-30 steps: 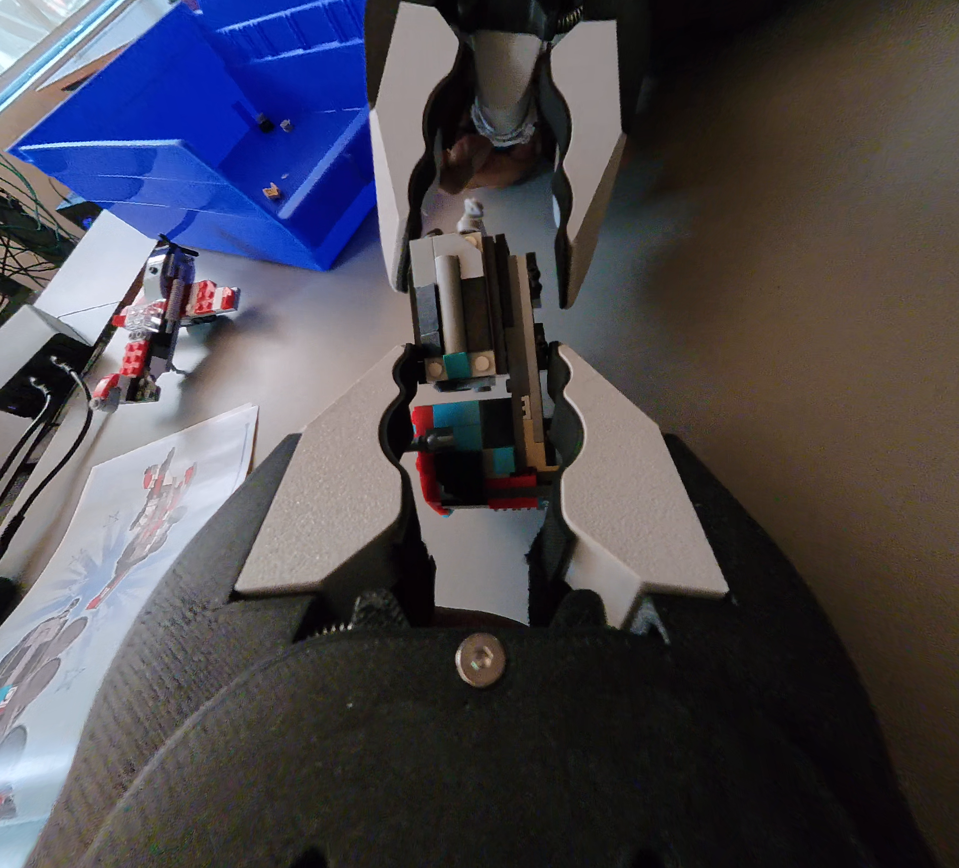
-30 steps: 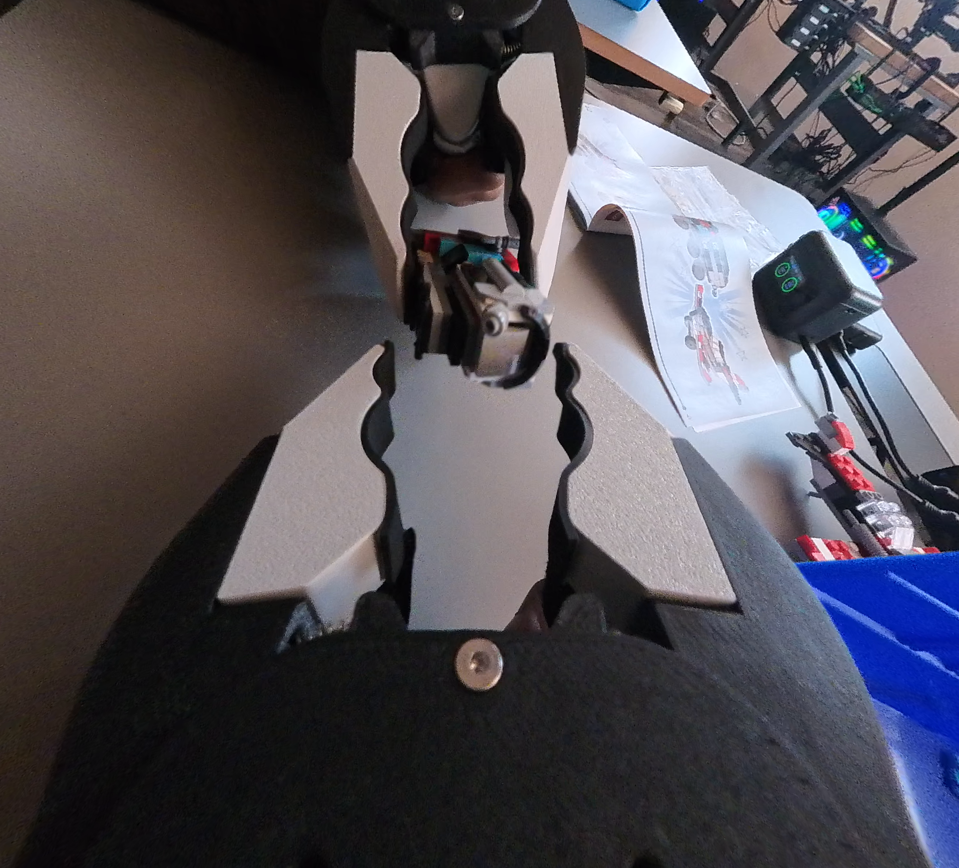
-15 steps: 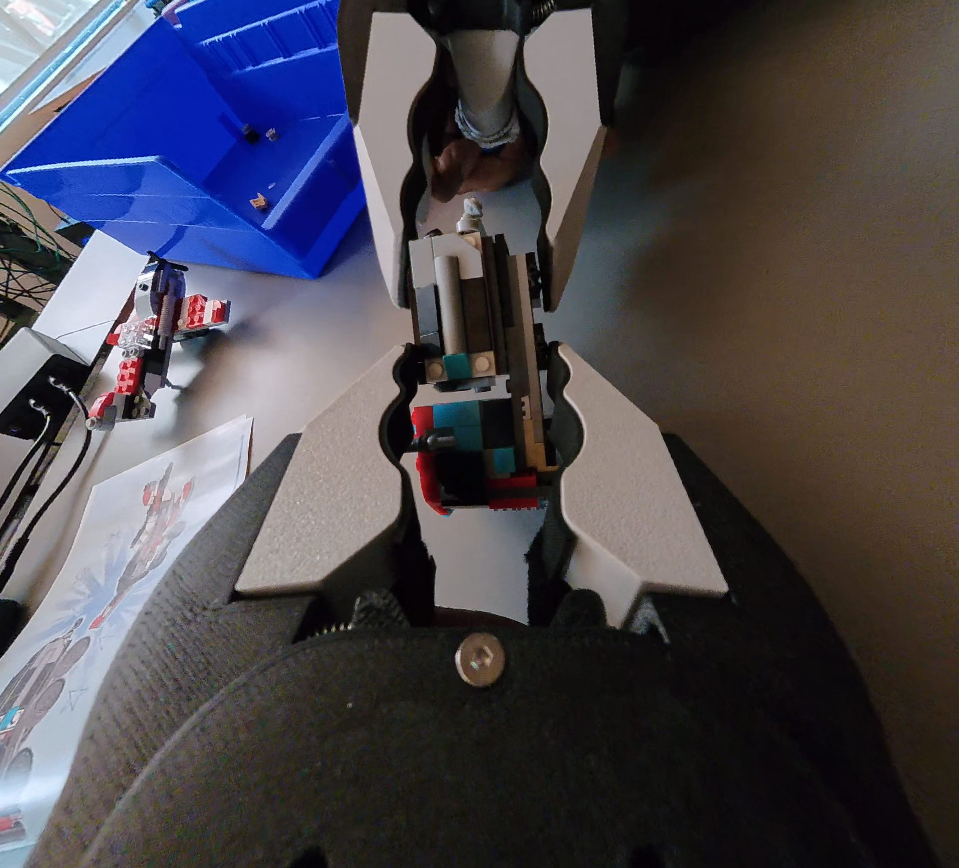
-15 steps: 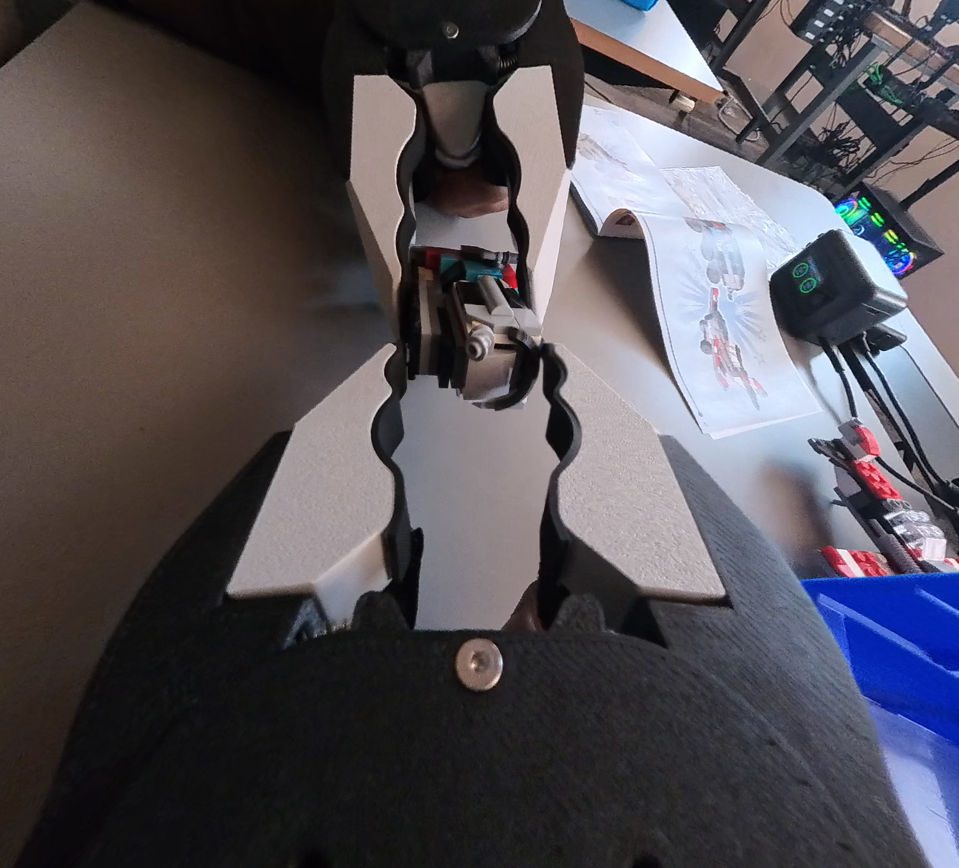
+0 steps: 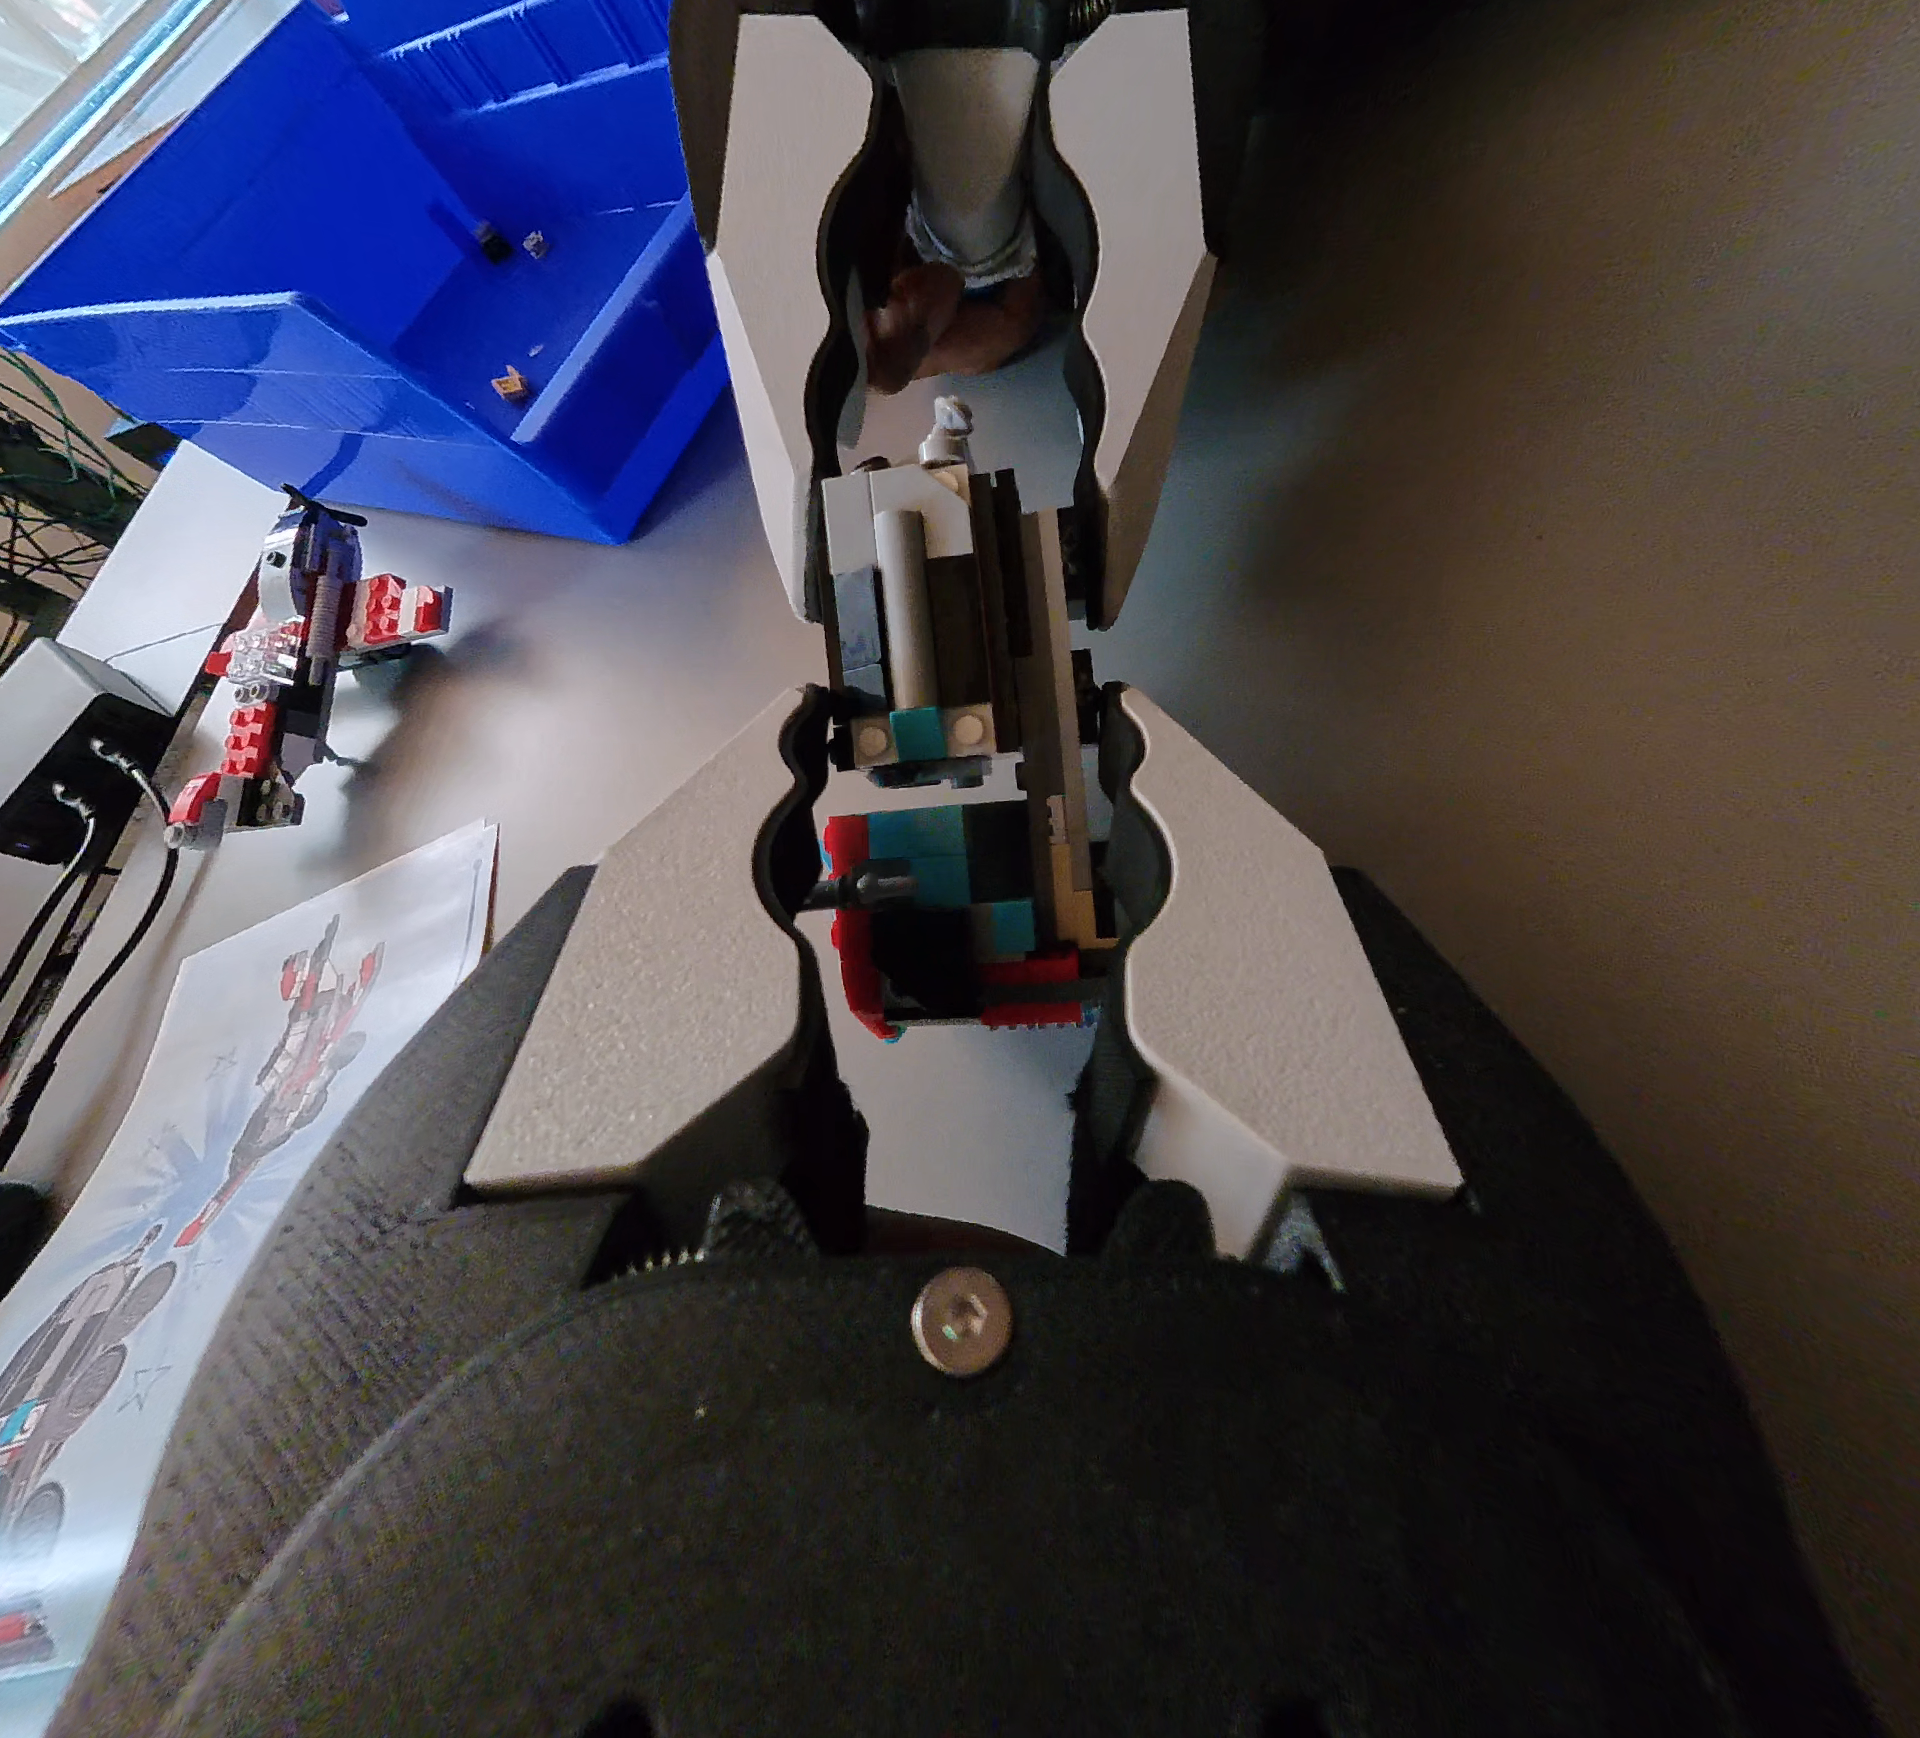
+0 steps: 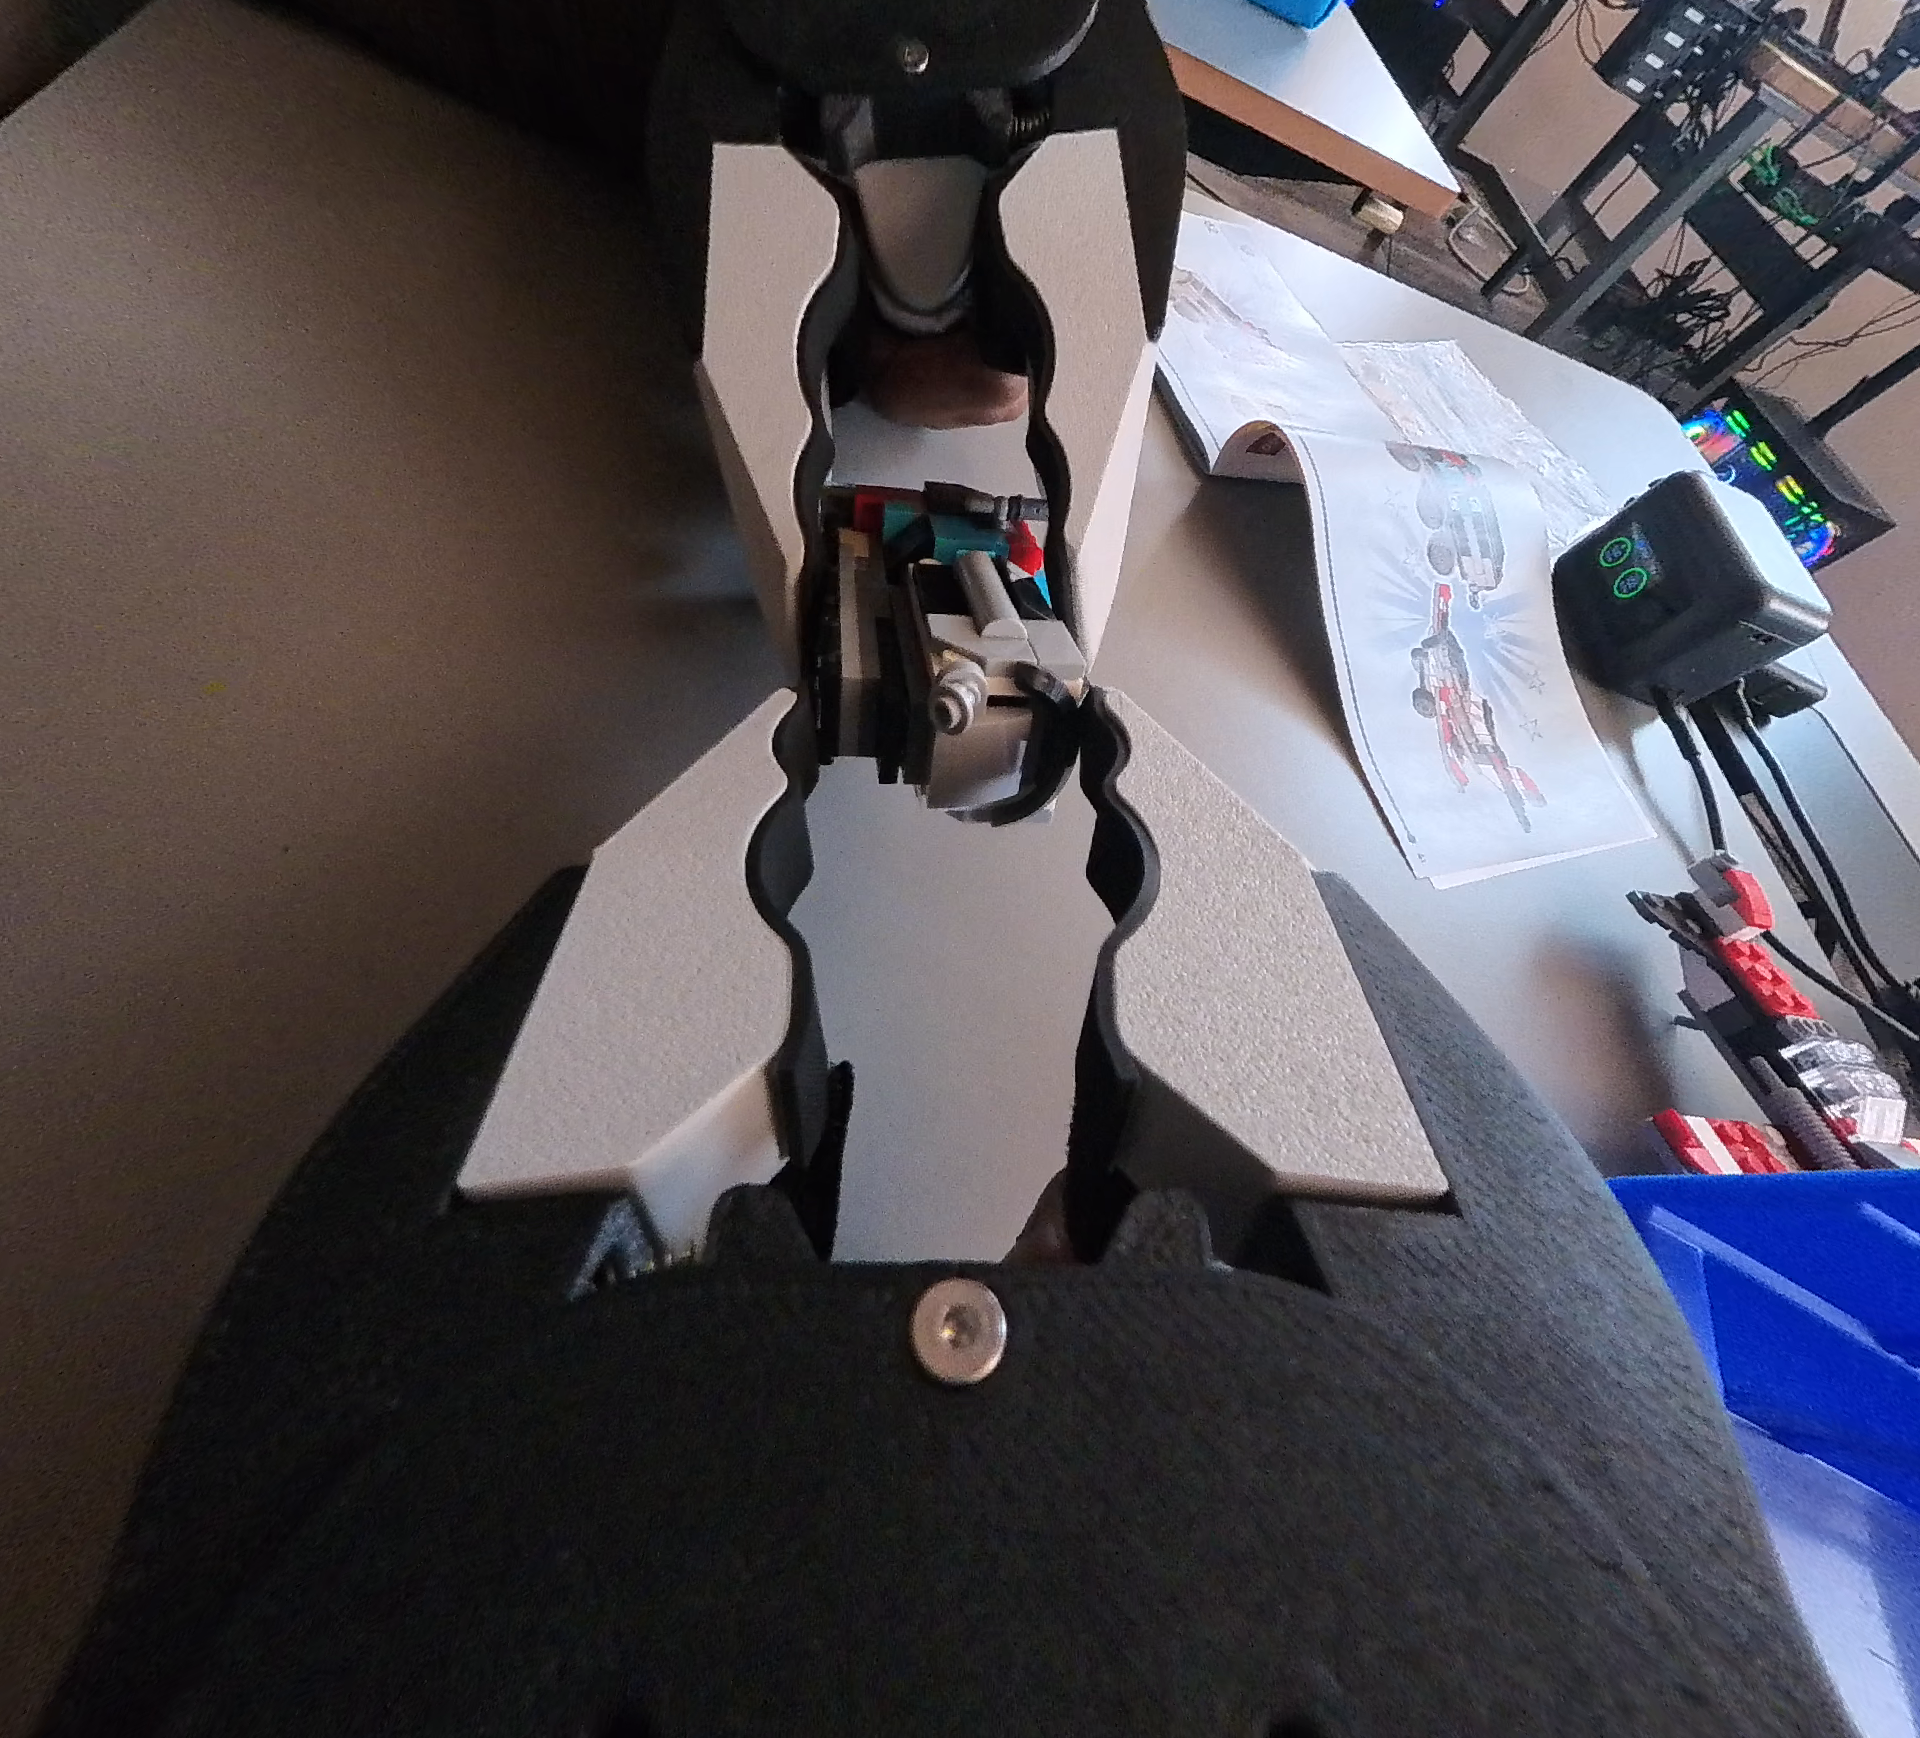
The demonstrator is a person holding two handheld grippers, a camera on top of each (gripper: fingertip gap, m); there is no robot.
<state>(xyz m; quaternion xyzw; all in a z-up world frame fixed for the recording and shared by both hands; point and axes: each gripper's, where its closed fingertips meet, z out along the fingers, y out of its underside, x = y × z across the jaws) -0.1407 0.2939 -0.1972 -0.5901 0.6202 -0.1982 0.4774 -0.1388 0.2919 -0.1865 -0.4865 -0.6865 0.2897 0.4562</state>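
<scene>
A small brick model (image 5: 956, 753) of grey, black, teal and red pieces hangs above the grey table (image 5: 1558, 545), held from both ends. My left gripper (image 5: 961, 712) is shut on its red and teal end, with both pads against its sides. My right gripper (image 6: 945, 717) faces it and is shut on the model's grey end (image 6: 966, 701). Its left pad presses the black side and its right pad presses a black curved piece. In the left wrist view the right gripper's fingers (image 5: 1143, 441) flank the model from above. In the right wrist view the left gripper's fingers (image 6: 748, 441) do the same.
A blue bin (image 5: 416, 234) stands at the far left and also shows in the right wrist view (image 6: 1787, 1325). A red and white brick craft (image 5: 301, 649) lies beside an open instruction booklet (image 6: 1455, 649). A black box with cables (image 6: 1683, 608) sits at the table's edge. Both grippers' tips are close together, under 4 cm apart.
My right gripper moved in over the model's grey end and its jaws narrowed until the pads met its sides. My left gripper kept its hold on the other end.
</scene>
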